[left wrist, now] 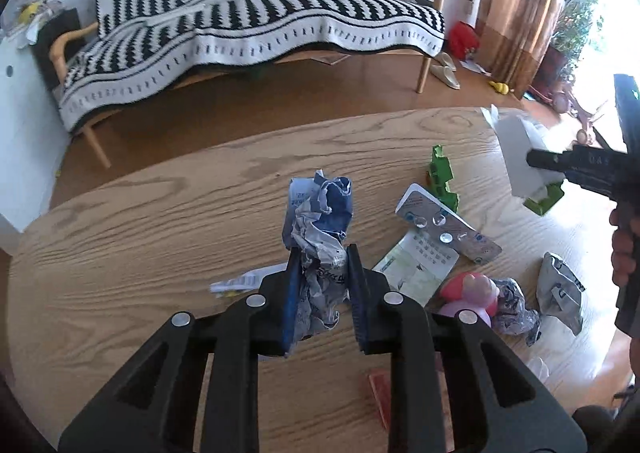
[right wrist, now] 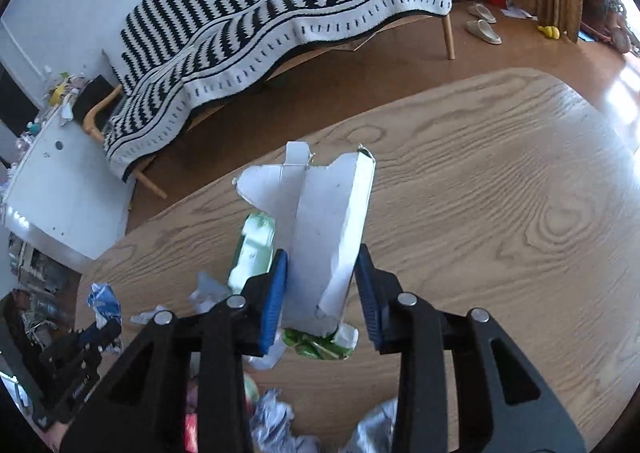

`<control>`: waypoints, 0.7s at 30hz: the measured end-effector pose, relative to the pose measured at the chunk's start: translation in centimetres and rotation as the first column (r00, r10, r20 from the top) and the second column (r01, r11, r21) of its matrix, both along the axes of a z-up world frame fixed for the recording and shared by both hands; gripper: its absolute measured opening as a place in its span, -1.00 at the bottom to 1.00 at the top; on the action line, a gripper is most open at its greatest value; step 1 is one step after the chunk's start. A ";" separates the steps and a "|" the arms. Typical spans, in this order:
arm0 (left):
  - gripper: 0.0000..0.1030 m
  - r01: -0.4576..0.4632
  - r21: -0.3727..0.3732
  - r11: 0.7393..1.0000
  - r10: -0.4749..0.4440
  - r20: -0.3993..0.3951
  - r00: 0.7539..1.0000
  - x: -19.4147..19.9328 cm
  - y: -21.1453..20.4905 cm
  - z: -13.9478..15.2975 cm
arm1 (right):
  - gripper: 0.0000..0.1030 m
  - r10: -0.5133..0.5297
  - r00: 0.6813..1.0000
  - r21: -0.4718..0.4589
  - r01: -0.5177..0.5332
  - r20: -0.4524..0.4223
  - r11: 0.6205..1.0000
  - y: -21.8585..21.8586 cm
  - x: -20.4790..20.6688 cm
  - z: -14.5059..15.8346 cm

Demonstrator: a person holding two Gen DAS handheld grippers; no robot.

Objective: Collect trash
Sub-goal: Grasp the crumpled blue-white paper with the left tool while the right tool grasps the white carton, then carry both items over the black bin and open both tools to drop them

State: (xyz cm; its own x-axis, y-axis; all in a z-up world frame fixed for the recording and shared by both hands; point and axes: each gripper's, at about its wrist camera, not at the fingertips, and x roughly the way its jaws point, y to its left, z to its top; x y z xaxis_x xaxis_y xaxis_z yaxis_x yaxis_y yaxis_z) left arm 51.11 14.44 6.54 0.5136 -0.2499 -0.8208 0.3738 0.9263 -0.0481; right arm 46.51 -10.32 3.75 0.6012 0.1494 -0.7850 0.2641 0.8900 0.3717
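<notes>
A crumpled blue-and-white paper ball (left wrist: 320,209) stands up between the blue pads of my left gripper (left wrist: 322,253), which is shut on its lower part just above the wooden table (left wrist: 160,233). My right gripper (right wrist: 322,253) is shut on a torn white carton (right wrist: 324,205) with its flaps pointing away from me. The left wrist view shows that carton (left wrist: 516,149) at the table's far right edge. A green-and-white wrapper (right wrist: 256,245) lies under and behind the carton. In the right wrist view the left gripper (right wrist: 96,333) appears at the lower left.
Loose trash lies right of the paper ball: a silver blister pack (left wrist: 444,225), a green carton scrap (left wrist: 442,173), a leaflet (left wrist: 416,265), a pink toy (left wrist: 472,293), crumpled foil (left wrist: 516,309), a grey wrapper (left wrist: 560,289). A striped-blanket sofa (left wrist: 260,25) stands beyond the table.
</notes>
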 end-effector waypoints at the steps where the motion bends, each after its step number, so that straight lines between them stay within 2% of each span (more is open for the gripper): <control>1: -0.59 -0.003 0.005 1.000 0.003 0.005 1.000 -0.3 0.1 0.3 | -0.33 0.002 1.000 0.009 -0.002 -0.003 1.000 0.2 -0.3 -0.1; 5: -0.59 -0.004 0.014 1.000 0.003 0.029 1.000 -3.2 -0.8 2.1 | -0.33 0.022 1.000 0.029 -0.022 0.010 0.999 0.5 -3.8 0.5; 12: -0.59 0.062 0.004 0.998 -0.062 0.118 0.991 -9.5 -4.2 8.0 | -0.33 0.011 0.992 -0.015 -0.009 0.129 1.000 -1.0 -10.7 7.1; 15: -0.59 0.123 -0.015 0.992 -0.119 0.149 0.982 -13.2 -6.7 10.9 | -0.33 -0.001 0.985 -0.038 0.008 0.172 0.999 -2.3 -14.6 9.9; 21: -0.59 0.263 -0.041 0.964 -0.251 0.181 0.951 -20.7 -12.5 14.0 | -0.33 -0.037 0.973 -0.088 0.058 0.230 0.994 -5.6 -23.6 13.7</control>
State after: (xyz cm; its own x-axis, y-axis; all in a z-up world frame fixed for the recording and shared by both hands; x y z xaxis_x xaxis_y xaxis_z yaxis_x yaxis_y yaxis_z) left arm 30.44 1.94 20.57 0.5575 -0.4415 -0.7030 0.6068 0.7947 -0.0179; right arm 22.93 -15.92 17.46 0.7704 0.0491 -0.6357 0.2248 0.9120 0.3430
